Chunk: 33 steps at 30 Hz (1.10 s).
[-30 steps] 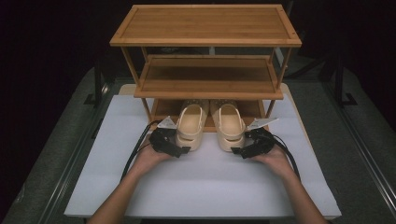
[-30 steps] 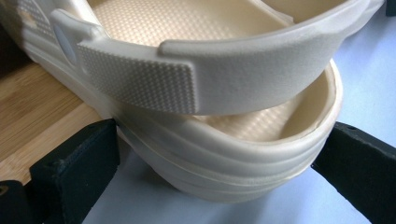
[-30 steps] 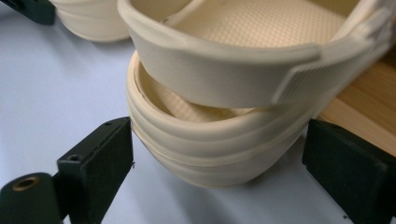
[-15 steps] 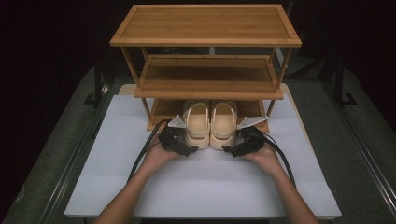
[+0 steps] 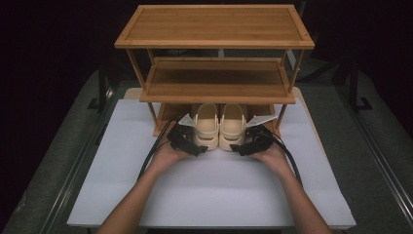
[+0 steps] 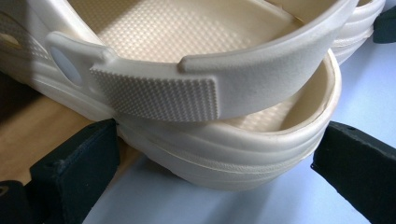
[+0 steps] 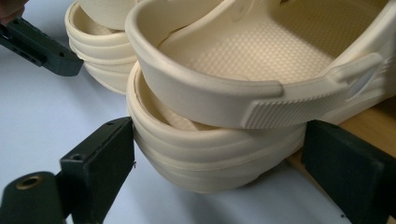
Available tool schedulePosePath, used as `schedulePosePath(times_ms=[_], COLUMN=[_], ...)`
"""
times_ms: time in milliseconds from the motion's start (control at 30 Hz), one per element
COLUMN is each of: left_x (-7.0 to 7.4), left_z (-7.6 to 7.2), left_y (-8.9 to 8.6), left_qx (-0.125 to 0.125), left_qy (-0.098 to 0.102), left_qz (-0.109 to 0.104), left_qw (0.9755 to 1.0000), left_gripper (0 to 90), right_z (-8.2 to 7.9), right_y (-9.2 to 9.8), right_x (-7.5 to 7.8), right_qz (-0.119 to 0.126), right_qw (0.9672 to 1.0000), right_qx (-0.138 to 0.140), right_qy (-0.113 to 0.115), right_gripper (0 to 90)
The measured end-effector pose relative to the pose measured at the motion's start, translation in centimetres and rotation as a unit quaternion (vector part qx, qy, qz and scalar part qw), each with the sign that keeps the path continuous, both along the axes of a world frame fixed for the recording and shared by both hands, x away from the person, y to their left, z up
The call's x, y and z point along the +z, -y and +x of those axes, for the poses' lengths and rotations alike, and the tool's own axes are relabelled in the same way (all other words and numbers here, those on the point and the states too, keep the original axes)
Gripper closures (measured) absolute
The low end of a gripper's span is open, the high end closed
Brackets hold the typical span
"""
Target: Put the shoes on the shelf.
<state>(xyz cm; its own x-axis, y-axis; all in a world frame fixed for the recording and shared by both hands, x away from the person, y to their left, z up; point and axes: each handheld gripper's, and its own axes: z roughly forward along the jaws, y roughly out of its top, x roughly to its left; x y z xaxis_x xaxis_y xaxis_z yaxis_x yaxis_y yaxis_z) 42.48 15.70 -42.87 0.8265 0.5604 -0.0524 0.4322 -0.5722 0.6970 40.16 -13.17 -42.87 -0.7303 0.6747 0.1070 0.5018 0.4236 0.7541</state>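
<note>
Two cream clogs sit side by side, toes on the bottom shelf of the bamboo shoe rack (image 5: 214, 92), heels over the white mat (image 5: 209, 190). The left gripper (image 5: 191, 142) grasps the left clog (image 5: 206, 126) by its heel; the right gripper (image 5: 249, 144) grasps the right clog (image 5: 232, 126) likewise. Pushing both evenly, heels level, should seat them without catching the shelf edge.

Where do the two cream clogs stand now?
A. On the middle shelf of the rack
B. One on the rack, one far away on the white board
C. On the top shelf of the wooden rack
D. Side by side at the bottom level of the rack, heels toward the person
D: the left clog and the right clog sit side by side under the middle shelf of the wooden rack, heels out over the white board.
</note>
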Motion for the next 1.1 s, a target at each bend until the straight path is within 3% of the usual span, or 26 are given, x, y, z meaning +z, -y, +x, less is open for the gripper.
schedulePosePath(times_ms=[400, 500, 600, 867, 1100], left_x=[-0.2, -0.1, -0.1, -0.1, -0.1], left_z=[3.3, 3.8, 4.4, 5.4, 5.6], left_y=[0.3, 0.5, 0.7, 1.3, 1.5], left_qx=[0.006, 0.014, 0.015, 0.026, 0.03], left_qy=[-0.002, 0.005, 0.012, 0.025, 0.02], left_qz=[-0.005, 0.002, 0.005, 0.018, 0.016], left_qw=[1.0, 0.9999, 0.9998, 0.9992, 0.9992], left_gripper=[0.3, 0.2, 0.0, 0.0, 0.0], right_z=[3.1, 3.7, 4.3, 4.7, 4.7], right_y=[-0.3, -0.3, -0.4, -0.8, -0.9], right_x=[0.0, -0.1, -0.1, -0.3, -0.3], right_qz=[-0.001, 0.001, -0.004, -0.009, -0.01], right_qw=[0.9998, 0.9996, 0.9995, 0.9984, 0.998], right_qx=[-0.02, -0.028, -0.026, -0.045, -0.054], right_qy=[0.004, 0.004, 0.019, 0.033, 0.03], right_gripper=[9.7, 9.8, 9.9, 11.6, 13.1])
